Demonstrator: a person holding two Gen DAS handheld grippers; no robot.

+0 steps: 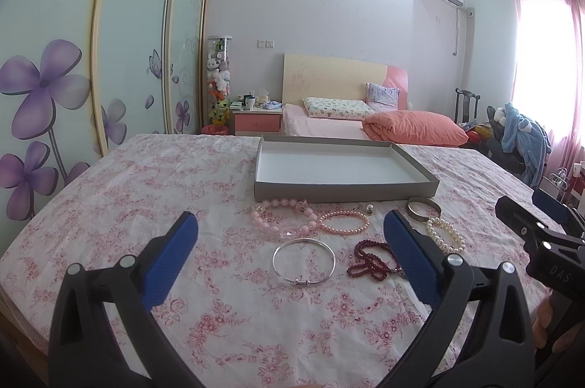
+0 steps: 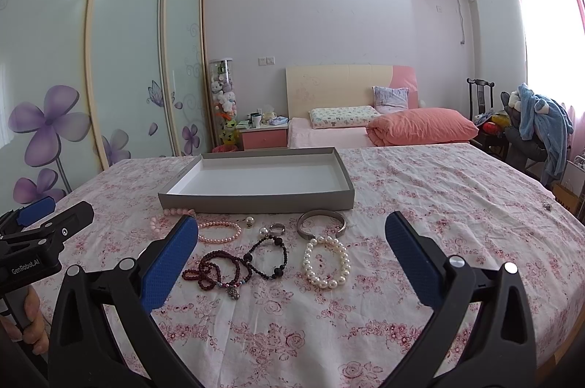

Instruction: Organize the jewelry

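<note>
Both tools, left tool [image 1: 290, 260] and right tool [image 2: 292, 260], hung wide open and empty over the bench [image 2: 438, 205]; bracelets (silver bangle [image 1: 303, 262], pearl bracelet [image 2: 326, 262]) lay just before the empty grey tray [image 2: 256, 201], with bare cloth rightward

Both wrist cameras sit low over the floral-sheeted bed [image 1: 146, 176], facing the shallow grey cardboard tray [image 1: 343, 192], which appears in both views [image 2: 256, 203]; left camera sits further left.
</note>
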